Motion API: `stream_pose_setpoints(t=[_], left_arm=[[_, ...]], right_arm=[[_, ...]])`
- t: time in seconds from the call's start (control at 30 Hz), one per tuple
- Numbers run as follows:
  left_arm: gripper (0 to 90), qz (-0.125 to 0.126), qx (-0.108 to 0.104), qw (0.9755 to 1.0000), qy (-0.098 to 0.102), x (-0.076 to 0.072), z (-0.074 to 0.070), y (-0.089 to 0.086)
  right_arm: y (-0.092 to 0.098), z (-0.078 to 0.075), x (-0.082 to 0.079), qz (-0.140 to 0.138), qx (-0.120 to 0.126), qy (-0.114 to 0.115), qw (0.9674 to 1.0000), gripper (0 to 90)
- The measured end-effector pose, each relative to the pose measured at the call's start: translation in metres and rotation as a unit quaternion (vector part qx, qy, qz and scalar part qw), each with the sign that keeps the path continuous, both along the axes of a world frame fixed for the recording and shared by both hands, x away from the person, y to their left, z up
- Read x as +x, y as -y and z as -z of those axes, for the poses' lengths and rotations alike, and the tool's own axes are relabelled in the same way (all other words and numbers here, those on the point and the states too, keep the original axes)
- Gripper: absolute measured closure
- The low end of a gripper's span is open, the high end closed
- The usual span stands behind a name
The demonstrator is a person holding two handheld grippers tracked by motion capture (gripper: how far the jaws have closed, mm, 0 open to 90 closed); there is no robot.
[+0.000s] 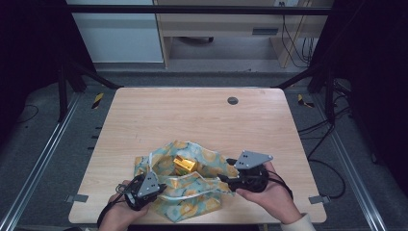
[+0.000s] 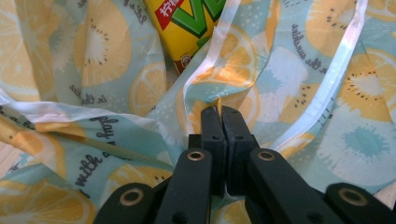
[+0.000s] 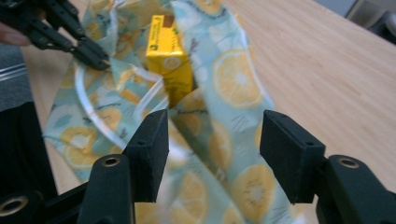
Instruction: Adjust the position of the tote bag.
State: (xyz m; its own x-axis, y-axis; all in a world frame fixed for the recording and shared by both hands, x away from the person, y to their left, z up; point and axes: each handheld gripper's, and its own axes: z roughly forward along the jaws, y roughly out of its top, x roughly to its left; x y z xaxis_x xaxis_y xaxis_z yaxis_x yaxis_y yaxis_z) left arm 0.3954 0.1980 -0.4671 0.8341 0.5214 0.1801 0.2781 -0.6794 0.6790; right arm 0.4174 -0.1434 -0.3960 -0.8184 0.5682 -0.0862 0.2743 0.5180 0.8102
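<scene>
The person's left hand comes in low at the near edge of the wooden table, its left gripper angled toward the middle, jaws pressed together and pinching a fold of the cloth bag just beside its white trim. The right hand lies palm-up under the right gripper, which points left across the table at the bag's right side; its jaws stand spread, with the fabric lying below and between them but not pressed by either pad. The bag is thin, crumpled cloth, pale blue-green and printed with lemon and kiwi slices and small script lettering (the white edging looks glossy, like ribbon). It lies near the table's front edge, between the two grippers, its mouth gaping upward. Inside the opening sits a yellow drink carton, a small box with sharp edges and printed faces, tilted among the folds.
</scene>
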Motion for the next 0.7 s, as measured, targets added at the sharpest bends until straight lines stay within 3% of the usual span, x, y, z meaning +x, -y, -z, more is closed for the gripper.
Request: stream_pose_setpoints(t=[0.2,0.4,0.47,0.63,0.7], left_arm=[[89.0,0.016,0.014,0.9998,0.000,-0.003,0.000,-0.002],[90.0,0.010,0.000,0.9999,-0.003,-0.003,-0.002,-0.003],[90.0,0.009,-0.005,0.9999,0.000,-0.003,-0.003,-0.003],[90.0,0.006,-0.013,0.9999,0.003,-0.003,-0.005,-0.003],[90.0,0.009,-0.014,0.9999,0.004,-0.003,-0.005,-0.002]], right_arm=[[-0.020,0.005,0.027,0.002,-0.026,-0.010,0.9996,37.6],[-0.047,0.021,0.048,-0.018,-0.054,-0.021,0.9982,34.2],[-0.052,0.024,0.052,-0.022,-0.062,-0.023,0.9976,43.6],[-0.053,0.016,0.057,-0.025,-0.045,-0.012,0.9986,83.7],[-0.052,0.011,0.062,-0.018,-0.036,-0.015,0.9991,89.0]])
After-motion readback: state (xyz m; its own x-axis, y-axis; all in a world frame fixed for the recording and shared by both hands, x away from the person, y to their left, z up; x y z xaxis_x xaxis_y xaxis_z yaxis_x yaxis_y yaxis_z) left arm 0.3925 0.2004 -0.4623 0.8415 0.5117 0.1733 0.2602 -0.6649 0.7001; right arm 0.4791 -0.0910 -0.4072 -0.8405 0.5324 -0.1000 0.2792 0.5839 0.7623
